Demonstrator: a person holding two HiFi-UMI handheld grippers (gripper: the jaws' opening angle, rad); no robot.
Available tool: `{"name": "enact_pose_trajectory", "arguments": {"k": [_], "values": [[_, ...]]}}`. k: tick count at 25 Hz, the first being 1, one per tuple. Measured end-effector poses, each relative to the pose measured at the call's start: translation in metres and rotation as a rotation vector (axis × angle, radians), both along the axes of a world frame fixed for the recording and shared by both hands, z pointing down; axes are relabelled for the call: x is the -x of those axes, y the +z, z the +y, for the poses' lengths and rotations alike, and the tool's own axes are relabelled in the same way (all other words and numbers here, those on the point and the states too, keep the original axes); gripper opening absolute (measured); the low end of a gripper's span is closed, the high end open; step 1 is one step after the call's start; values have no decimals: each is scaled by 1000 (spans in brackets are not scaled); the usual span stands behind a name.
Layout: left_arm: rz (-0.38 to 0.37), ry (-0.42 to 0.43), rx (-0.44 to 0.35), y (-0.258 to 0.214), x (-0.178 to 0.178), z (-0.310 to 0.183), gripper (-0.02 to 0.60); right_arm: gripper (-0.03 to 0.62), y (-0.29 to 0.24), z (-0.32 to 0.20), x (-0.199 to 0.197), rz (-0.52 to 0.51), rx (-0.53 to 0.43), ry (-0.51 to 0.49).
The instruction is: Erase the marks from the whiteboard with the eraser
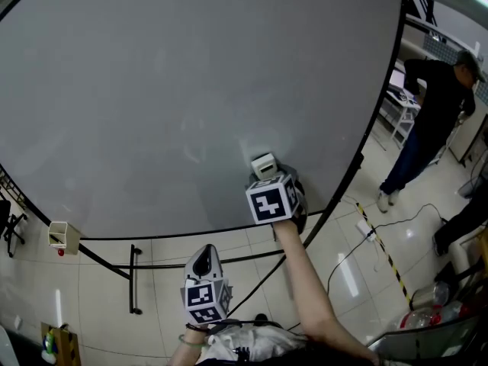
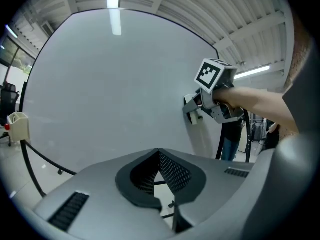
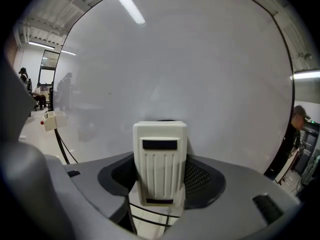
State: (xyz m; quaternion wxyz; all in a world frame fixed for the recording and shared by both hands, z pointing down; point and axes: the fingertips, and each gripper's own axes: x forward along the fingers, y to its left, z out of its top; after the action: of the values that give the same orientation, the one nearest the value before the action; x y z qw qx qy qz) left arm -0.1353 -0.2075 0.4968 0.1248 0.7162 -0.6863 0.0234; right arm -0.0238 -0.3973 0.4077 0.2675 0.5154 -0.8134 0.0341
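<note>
Whiteboard (image 1: 191,90) top beyond the frame edge, eraser (image 3: 160,161) pad face hidden, perhaps against it.

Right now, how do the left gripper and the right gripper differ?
The right gripper clamps the eraser; the left gripper is shut on nothing. The right gripper is up at the whiteboard, eraser at its lower part; the left gripper hangs lower, below the board's edge. Both carry a marker cube and face the board.

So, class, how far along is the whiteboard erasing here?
Done: the whiteboard shows no clear writing. In hand: the right gripper holds the eraser against the board's lower part; the left gripper is shut, empty, off the board. Left: faint smudges beside the eraser, if they are marks at all.
</note>
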Motion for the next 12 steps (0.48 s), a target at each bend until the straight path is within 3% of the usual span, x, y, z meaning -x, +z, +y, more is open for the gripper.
{"name": "enact_pose_trajectory", "arguments": {"k": [7,9,12], "values": [[11,-15,13,3,8,5,-8,276,-151,-5,-14,-106,-245,40],[15,-20,14,4,10,5,-9,278,-150,-4,-14,-142,-251,52],[11,-20,14,4,12,4,-9,281,-76,-3,-5,-122,-132,53]]}}
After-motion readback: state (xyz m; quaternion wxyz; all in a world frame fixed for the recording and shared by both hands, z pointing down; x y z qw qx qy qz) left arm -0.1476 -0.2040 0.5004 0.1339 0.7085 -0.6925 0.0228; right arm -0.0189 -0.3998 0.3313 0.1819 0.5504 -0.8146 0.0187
